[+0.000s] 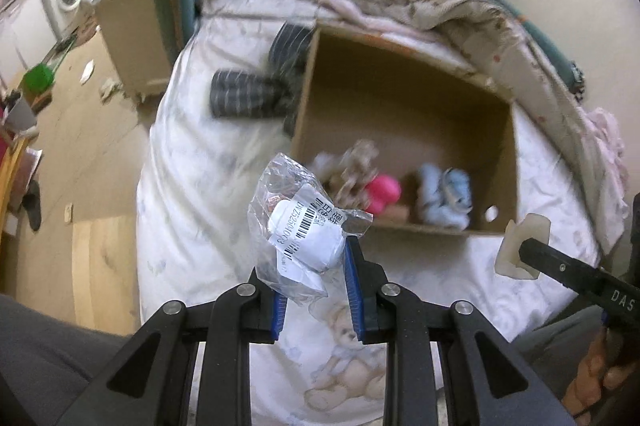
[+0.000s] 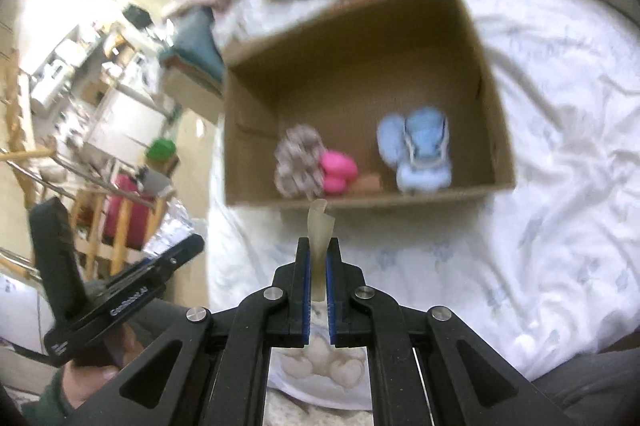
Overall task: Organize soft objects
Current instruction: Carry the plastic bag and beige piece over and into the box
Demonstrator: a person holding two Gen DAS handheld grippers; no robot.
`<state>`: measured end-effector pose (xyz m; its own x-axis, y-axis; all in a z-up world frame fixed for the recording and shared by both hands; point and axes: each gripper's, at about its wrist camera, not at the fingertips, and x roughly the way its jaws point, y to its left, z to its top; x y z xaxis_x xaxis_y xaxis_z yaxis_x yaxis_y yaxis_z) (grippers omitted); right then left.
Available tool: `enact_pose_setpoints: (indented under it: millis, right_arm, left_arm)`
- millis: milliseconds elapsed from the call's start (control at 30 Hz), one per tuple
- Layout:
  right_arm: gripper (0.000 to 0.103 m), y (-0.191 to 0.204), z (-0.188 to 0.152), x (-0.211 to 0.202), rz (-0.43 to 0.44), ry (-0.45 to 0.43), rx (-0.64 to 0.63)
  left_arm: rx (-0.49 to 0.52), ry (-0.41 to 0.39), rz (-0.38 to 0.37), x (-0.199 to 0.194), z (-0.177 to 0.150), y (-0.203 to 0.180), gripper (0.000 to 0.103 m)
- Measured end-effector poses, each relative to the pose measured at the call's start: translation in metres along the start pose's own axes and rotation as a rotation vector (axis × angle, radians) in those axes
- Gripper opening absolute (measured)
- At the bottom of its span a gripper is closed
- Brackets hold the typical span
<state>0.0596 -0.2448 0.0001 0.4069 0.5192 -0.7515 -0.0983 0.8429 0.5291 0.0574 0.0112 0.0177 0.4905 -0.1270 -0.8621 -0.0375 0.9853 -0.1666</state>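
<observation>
Clear plastic crinkles in the left tongs (image 1: 316, 286), clenched on a labelled bag (image 1: 306, 226) at lower centre of the left view, while the right tongs (image 2: 318, 266) grip a pale, rubbery strip (image 2: 320, 226). Both hang over the bed (image 2: 560, 146), just short of the cardboard box (image 2: 496, 130), where a blue plush toy (image 2: 420, 150), a pink toy (image 2: 338, 172) and a patterned bundle (image 2: 298, 162) already lie. Apparent step: carrying items to the box; next, reaching past its near rim before letting go.
</observation>
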Motion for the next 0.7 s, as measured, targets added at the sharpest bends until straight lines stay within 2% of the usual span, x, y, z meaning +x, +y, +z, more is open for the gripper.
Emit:
enact_pose_setpoints:
  millis: [167, 367, 567, 700]
  right_arm:
    - [0.008, 0.009, 0.024, -0.021, 0.025, -0.064, -0.016]
    - [0.008, 0.014, 0.052, -0.028, 0.015, -0.133, -0.059]
    - [0.008, 0.004, 0.059, 0.001, -0.017, -0.148, -0.072]
    - [0.008, -0.013, 0.052, 0.026, -0.034, -0.089, -0.04]
  left_arm:
    - [0.043, -0.052, -0.019, -0.017, 0.029, -0.016, 0.023]
    - [0.087, -0.075, -0.044, -0.008, 0.06, -0.034, 0.023]
    - [0.127, -0.063, -0.05, 0.025, 0.074, -0.049, 0.023]
    - [0.165, -0.038, -0.067, 0.053, 0.072, -0.06, 0.023]
